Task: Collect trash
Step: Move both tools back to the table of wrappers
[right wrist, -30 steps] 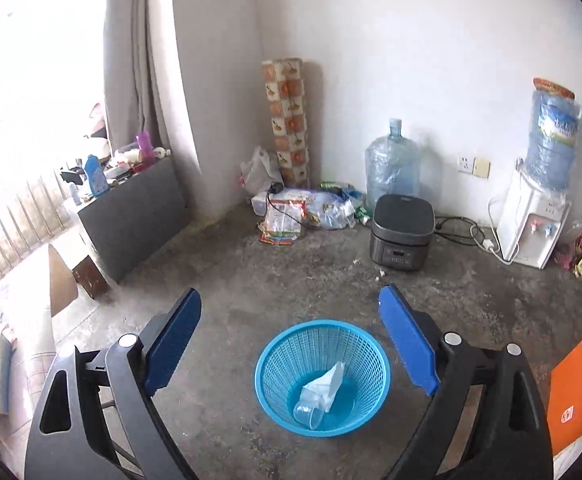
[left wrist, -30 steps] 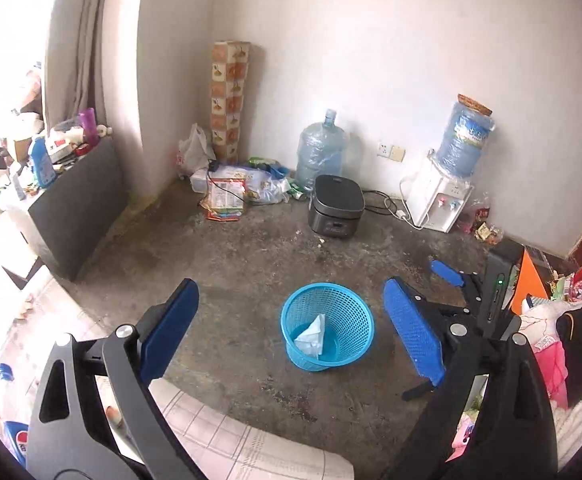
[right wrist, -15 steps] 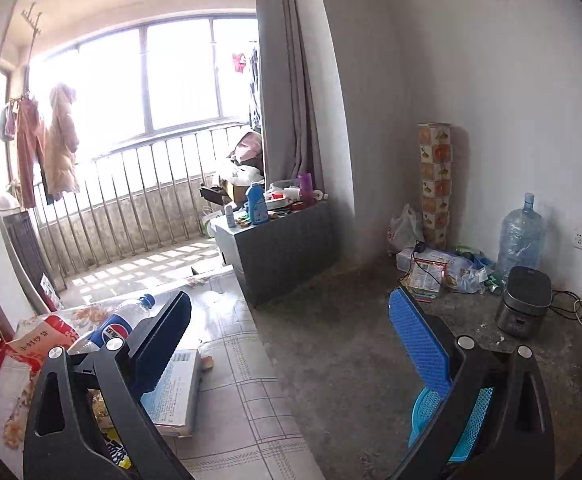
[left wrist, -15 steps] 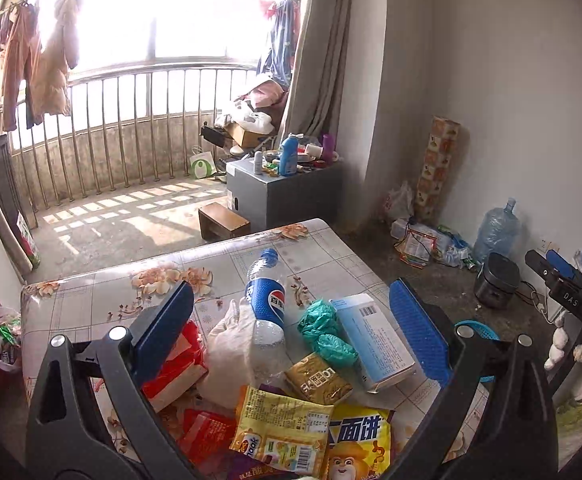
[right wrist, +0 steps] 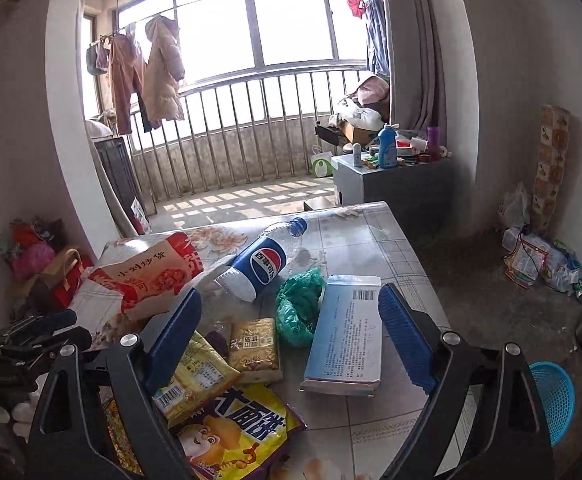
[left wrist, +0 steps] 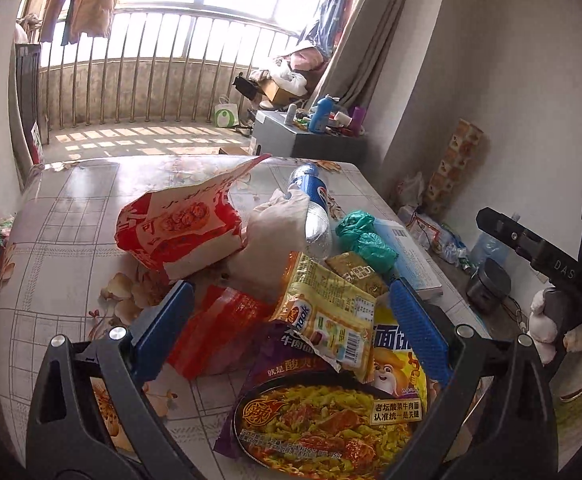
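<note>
Both grippers hang spread and empty over the table's (right wrist: 395,240) near edge. The right gripper's (right wrist: 289,330) jaws have just been narrowing, bracketing a gold sachet (right wrist: 254,346) and blue box (right wrist: 347,334). The left gripper (left wrist: 291,330) frames a yellow snack wrapper (left wrist: 327,320): light, crinkly, probably slippery; best pinched at 1 flat edge.
</note>
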The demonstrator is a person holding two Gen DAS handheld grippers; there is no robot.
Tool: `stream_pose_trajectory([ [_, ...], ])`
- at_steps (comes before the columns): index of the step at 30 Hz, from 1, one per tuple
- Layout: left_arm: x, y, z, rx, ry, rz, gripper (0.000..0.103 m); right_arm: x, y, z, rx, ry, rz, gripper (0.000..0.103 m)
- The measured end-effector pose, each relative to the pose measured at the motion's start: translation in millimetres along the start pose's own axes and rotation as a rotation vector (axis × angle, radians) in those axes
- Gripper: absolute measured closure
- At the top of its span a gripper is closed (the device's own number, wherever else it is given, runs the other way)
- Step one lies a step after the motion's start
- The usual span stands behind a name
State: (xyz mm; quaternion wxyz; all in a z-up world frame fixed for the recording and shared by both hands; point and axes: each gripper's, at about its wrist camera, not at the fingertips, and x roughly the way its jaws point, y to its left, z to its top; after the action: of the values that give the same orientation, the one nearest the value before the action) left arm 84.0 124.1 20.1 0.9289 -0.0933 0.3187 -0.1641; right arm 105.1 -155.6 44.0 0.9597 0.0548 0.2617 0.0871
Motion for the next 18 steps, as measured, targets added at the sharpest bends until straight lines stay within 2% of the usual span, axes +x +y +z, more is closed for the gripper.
stream_pose_trajectory([
  [4, 10.7, 8.7, -5.7, -0.039, 0.015, -0.017, 0.009, 17.7, 10.8, -5.3, 0.02, 0.084, 0.051, 0.031],
  [7, 13.0, 11.3, -6.7, -0.015, 0.005, 0.004, 0.01, 27.9, 21.0, -10.7, 0.016, 0.135, 0.106, 0.039],
  [8, 12.8, 12.7, -8.3, 0.002, 0.004, 0.013, 0.012, 30.7, 26.7, -12.5, 0.01, 0.15, 0.127, 0.041],
  [10, 14.6, 15.8, -11.4, 0.044, 0.022, 0.037, 0.025, 38.7, 38.0, -16.9, -0.011, 0.184, 0.171, 0.044],
  [12, 18.7, 20.6, -16.0, 0.073, 0.05, 0.06, 0.03, 46.9, 48.9, -19.8, -0.035, 0.216, 0.198, 0.044],
  [17, 35.2, 42.3, -22.3, 0.052, 0.121, 0.061, 0.039, 66.7, 67.8, -23.9, -0.091, 0.29, 0.25, 0.044],
  [18, 39.2, 45.4, -23.3, 0.055, 0.136, 0.065, 0.044, 70.2, 70.7, -24.9, -0.104, 0.303, 0.248, 0.044],
])
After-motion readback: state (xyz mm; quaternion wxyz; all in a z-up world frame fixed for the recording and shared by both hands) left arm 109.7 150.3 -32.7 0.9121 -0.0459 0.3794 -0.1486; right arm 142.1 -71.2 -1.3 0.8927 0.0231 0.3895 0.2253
